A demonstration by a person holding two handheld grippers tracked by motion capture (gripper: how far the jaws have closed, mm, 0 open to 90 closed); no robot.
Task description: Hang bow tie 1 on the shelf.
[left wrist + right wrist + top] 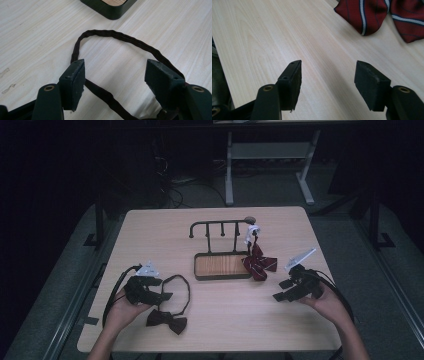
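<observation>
A dark brown bow tie (167,321) lies near the table's front left, and its thin strap (181,287) loops away toward the middle. My left gripper (164,296) rests low over that loop. In the left gripper view the strap (120,35) curves around and under the jaws of my left gripper (115,75), which stand apart without pressing on it. A red striped bow tie (259,264) lies against the right end of the tray. To its right, my right gripper (281,290) is open over bare wood, with the red striped bow tie (372,15) ahead of my right gripper (328,75).
A dark rack (220,227) with several pegs stands over a wood-bottomed tray (199,275) at the table's centre. A white piece (251,232) hangs at the rack's right end. The tray's corner (112,11) lies beyond the strap. Cables trail from both grippers.
</observation>
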